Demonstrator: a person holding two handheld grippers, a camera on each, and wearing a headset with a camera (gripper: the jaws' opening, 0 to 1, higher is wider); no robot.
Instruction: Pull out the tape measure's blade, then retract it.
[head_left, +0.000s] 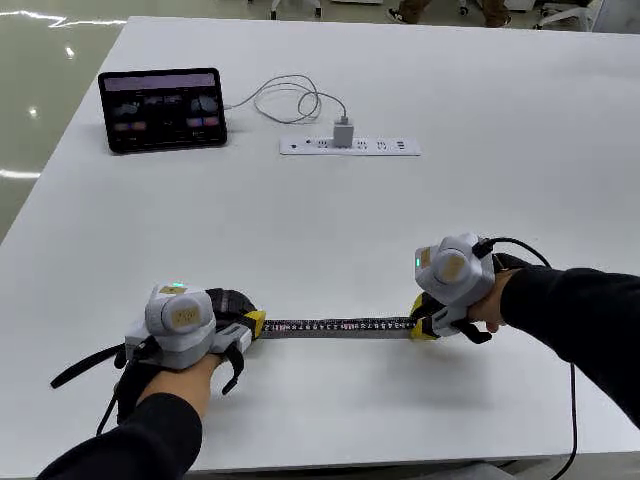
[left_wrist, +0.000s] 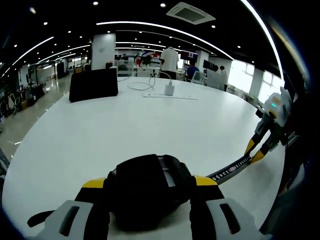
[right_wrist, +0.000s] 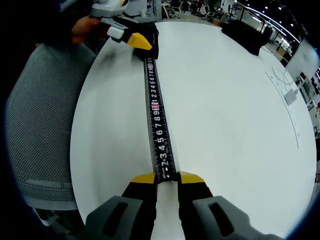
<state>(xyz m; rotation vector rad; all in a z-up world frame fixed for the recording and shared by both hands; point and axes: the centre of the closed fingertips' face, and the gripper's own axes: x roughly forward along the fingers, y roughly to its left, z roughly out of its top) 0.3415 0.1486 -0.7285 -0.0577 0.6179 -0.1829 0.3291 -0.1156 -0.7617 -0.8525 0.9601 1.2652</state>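
While the head view lays out the whole stretch, the right gripper view alone makes the printed numerals readable, with the low numbers nearest its own jaws. One tape measure (head_left: 232, 303) sits on the white table (head_left: 480, 90) at 7 o'clock. Its black case (left_wrist: 150, 187) is clamped between the yellow-tipped jaws of the left gripper (head_left: 250, 325), which press against its sides. Its blade (head_left: 335, 326) is drawn out, long axis running from 9 to 3 o'clock, tip pointing toward 3. There the right gripper (head_left: 420, 328) pinches it, jaws almost together. Two grippers, one blade. One tablet (head_left: 163, 108) stands at 11 o'clock. One power strip (head_left: 350, 146) with one white charger (head_left: 343, 131) lies near 12.
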